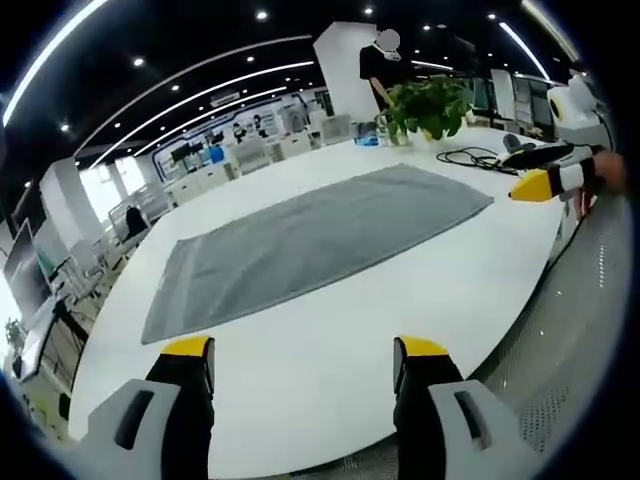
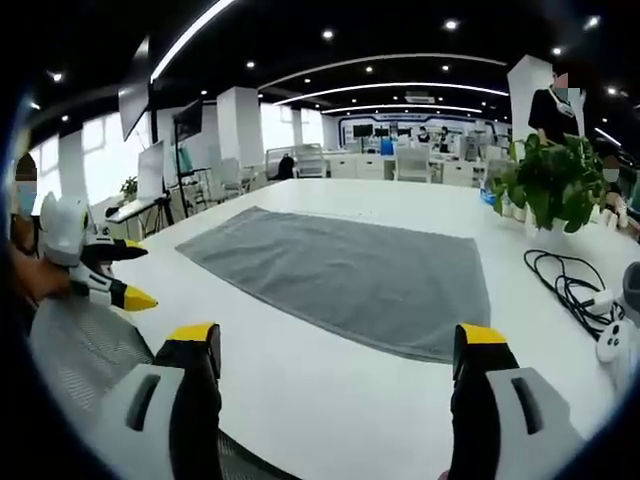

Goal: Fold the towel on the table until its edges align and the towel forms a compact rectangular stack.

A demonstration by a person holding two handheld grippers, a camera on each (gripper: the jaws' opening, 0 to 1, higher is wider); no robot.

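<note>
Fingers of left gripper [image 1: 303, 358] spread, empty; right gripper [image 2: 338, 347] likewise. Flat grey rectangular cloth towel [image 1: 310, 240] lies unfolded at 12 o'clock on white surface [image 1: 330, 330]. Judgement: pinch both near corners together, lift evenly, carry toward far edge, align hems.

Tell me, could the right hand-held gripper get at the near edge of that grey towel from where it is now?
Probably yes: the right hand-held gripper is open, and only bare white table lies between it and the flat towel.
</note>
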